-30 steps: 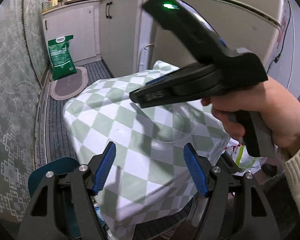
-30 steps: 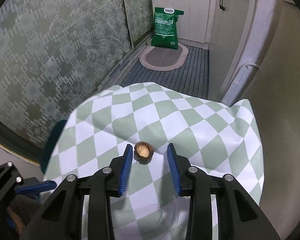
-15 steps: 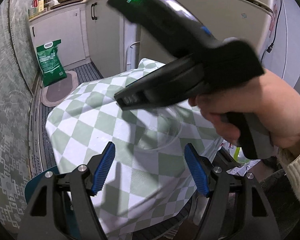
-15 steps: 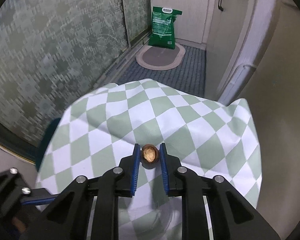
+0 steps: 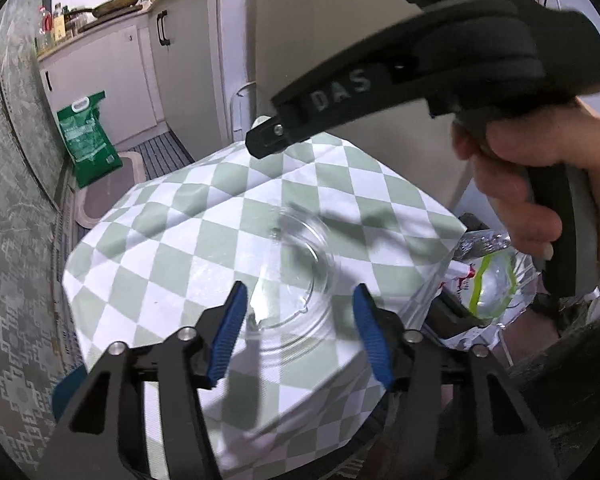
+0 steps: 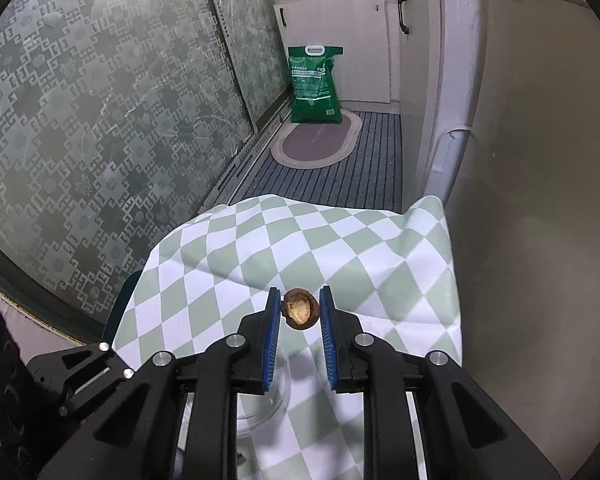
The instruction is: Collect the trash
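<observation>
A brown walnut shell (image 6: pixel 299 309) sits between the blue pads of my right gripper (image 6: pixel 299 312), which is shut on it and holds it above the green-and-white checked tablecloth (image 6: pixel 340 256). A clear glass dish (image 5: pixel 296 276) rests on the cloth (image 5: pixel 172 240); part of it shows under my right gripper in the right wrist view (image 6: pixel 260 408). My left gripper (image 5: pixel 300 332) is open and empty, its pads either side of the dish's near rim. The right gripper's black body (image 5: pixel 440 76) crosses the top of the left wrist view; its fingertips are out of sight there.
A trash bag (image 5: pixel 484 280) with wrappers lies off the table's right edge. A blue stool (image 6: pixel 120 312) sits at the table's left. A green sack (image 6: pixel 314 84) and an oval mat (image 6: pixel 316 144) are on the floor beyond. A refrigerator (image 6: pixel 540 160) stands to the right.
My right gripper closed on the walnut shell and lifted it off the cloth. My left gripper moved in toward the glass dish, staying open.
</observation>
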### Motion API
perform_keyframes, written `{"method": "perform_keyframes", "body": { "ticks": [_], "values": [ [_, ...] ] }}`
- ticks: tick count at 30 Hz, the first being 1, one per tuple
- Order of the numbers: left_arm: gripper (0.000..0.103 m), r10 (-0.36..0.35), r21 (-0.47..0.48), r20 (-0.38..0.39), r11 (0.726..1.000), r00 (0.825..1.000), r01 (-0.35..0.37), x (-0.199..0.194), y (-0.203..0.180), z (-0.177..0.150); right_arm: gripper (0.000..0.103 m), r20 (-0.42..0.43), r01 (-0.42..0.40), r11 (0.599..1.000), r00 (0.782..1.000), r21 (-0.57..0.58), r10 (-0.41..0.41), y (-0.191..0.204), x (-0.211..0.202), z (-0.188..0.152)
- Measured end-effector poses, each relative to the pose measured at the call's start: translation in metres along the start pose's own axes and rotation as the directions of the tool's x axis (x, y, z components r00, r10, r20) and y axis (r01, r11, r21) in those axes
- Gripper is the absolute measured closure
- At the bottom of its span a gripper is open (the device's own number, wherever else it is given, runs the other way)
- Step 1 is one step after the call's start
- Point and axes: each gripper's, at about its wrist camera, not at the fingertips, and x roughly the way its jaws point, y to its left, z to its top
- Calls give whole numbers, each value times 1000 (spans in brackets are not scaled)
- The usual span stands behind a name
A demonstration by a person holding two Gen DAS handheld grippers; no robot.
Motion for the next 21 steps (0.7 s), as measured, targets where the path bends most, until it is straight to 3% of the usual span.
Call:
{"method": "perform_keyframes", "body": {
  "ticks": [9, 16, 17, 21],
  "values": [
    [61, -6, 15, -32, 1000, 999, 6, 10, -7, 4, 83, 8, 5, 1000, 1000, 8, -5, -13, -11, -9],
    [85, -3, 25, -37, 1000, 999, 4, 14, -13, 6, 83, 13, 10, 1000, 1000, 8, -10, -18, -15, -12],
    [95, 10, 40, -32, 999, 999, -8, 13, -14, 6, 83, 15, 12, 1000, 1000, 5, -12, -19, -16, -13],
    [97, 39, 43, -21, 998, 999, -38, 14, -15, 6, 83, 21, 17, 1000, 1000, -2, -17, -21, -19, -13]
  ]
}}
